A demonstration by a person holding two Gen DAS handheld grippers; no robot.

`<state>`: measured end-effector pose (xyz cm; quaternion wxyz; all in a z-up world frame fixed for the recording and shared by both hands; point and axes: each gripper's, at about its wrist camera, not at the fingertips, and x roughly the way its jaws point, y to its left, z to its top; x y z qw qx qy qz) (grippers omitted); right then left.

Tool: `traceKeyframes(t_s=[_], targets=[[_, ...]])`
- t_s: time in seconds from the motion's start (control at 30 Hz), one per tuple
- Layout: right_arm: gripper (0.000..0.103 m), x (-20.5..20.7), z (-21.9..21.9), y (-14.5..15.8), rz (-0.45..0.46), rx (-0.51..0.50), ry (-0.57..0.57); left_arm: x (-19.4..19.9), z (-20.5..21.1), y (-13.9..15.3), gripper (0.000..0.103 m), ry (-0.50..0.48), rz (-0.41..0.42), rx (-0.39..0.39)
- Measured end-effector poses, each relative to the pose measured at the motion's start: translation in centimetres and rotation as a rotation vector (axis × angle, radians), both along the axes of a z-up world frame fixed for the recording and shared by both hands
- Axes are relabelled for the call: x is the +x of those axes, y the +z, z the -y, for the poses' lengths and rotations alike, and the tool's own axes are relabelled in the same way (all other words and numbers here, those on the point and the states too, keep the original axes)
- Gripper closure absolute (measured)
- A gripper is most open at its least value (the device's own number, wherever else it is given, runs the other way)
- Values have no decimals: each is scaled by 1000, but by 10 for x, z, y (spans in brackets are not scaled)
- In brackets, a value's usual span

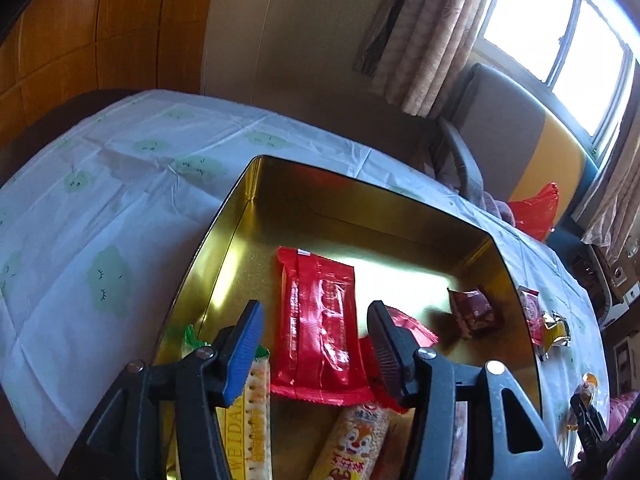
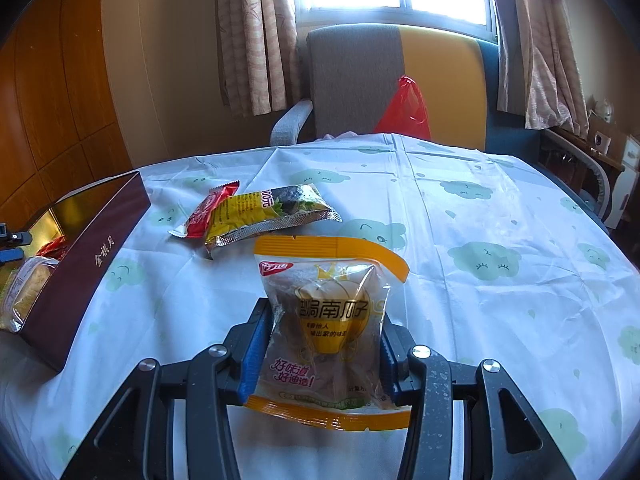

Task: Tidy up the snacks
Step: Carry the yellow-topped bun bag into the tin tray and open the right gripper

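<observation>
Left wrist: left hand-held gripper (image 1: 316,344) spread apart over gold tin (image 1: 240,216), long red packet (image 1: 320,320) lying below between fingers. Right wrist: right hand-held gripper (image 2: 320,344) clamped on orange-edged snack bag (image 2: 326,320), above table (image 2: 500,320).

"WEILDA" on the cracker pack (image 1: 244,440)

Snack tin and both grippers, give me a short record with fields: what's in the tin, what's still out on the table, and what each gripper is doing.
tin: gold-lined tin, open, on the tablecloth
in tin: long red packet, small dark red packet, squirrel-print roll, cracker pack
on table: red packet and yellow packet, overlapping beside the tin
left gripper: jaws open above the long red packet, holding nothing
right gripper: jaws shut on orange-edged snack bag
</observation>
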<state>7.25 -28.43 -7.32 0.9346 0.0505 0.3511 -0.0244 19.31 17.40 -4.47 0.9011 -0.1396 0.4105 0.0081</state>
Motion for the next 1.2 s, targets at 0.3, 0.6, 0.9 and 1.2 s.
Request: traceKeyframes(t_s=[0.3, 0.6, 0.9, 1.2], targets=[[55, -1, -1, 1, 6, -7, -1, -41, 28, 2, 48, -108, 45, -41], [55, -5, -6, 5, 24, -39, 5, -72, 57, 1, 47, -191, 48, -74], [55, -6, -28, 15, -2, -46, 70, -93, 60, 3, 47, -177, 61, -81], [55, 8, -107, 53, 31, 3, 256, -102, 59, 4, 44, -183, 64, -72]])
